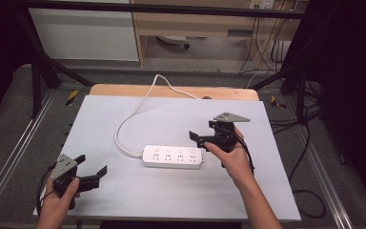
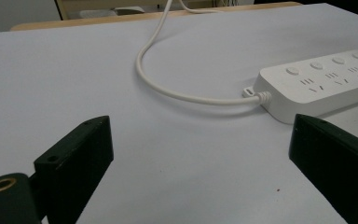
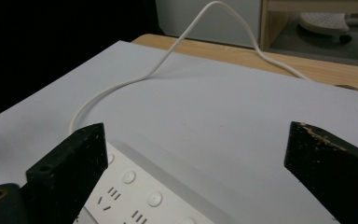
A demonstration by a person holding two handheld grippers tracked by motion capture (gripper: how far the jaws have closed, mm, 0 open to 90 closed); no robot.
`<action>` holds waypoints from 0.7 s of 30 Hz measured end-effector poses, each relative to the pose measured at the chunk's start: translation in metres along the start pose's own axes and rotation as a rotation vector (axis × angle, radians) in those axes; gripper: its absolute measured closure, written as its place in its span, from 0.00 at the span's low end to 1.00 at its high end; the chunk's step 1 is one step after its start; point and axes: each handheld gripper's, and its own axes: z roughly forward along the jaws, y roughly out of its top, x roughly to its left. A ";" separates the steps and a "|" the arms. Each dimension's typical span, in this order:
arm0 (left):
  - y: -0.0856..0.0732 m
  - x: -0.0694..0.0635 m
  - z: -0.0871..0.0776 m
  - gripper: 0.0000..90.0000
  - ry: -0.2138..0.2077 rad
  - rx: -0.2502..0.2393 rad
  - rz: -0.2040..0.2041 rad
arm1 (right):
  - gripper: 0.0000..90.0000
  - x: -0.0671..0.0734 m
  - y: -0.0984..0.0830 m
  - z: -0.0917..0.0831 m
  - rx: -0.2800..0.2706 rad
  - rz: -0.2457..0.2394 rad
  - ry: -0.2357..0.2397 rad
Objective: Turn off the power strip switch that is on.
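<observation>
The counter (image 1: 124,191) carries a grey-white mat, and the work on it centres on a white power strip (image 1: 172,156) that lies flat, sockets and switch buttons facing up, so every button can be reached from above. It sits just below and to the left of the right gripper (image 1: 196,139) in the high view, close enough that the near end of the strip is almost under the jaws; in the right gripper view the strip's (image 3: 140,196) buttons lie beneath the left jaw. That gripper is released, its jaws spread wide with nothing between them, and the hand holds it slightly above the strip rather than on it. I judge this as a pose of someone done with or about to approach a button or the strip's end, not a grasp.

The left gripper (image 1: 93,174) waits well apart from the strip, low at the counter's near left corner, aimed toward it, jaws likewise spread and empty; it seems parked out of the way. From it, the strip (image 2: 326,81) lies ahead and to the right.

The strip's white cord (image 1: 128,119) loops away from both grippers and runs off the counter's far edge, slack, so the strip is free to shift.
</observation>
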 end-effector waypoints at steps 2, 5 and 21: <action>0.000 0.000 0.000 0.07 0.000 0.001 -0.001 | 0.05 -0.007 0.000 -0.011 -0.014 0.009 -0.023; 0.000 0.000 0.001 0.07 0.003 0.004 -0.006 | 0.03 -0.019 -0.002 -0.028 -0.046 0.019 -0.040; -0.001 0.001 0.001 0.07 0.009 0.005 -0.018 | 0.05 -0.065 -0.030 -0.102 -0.163 0.033 -0.135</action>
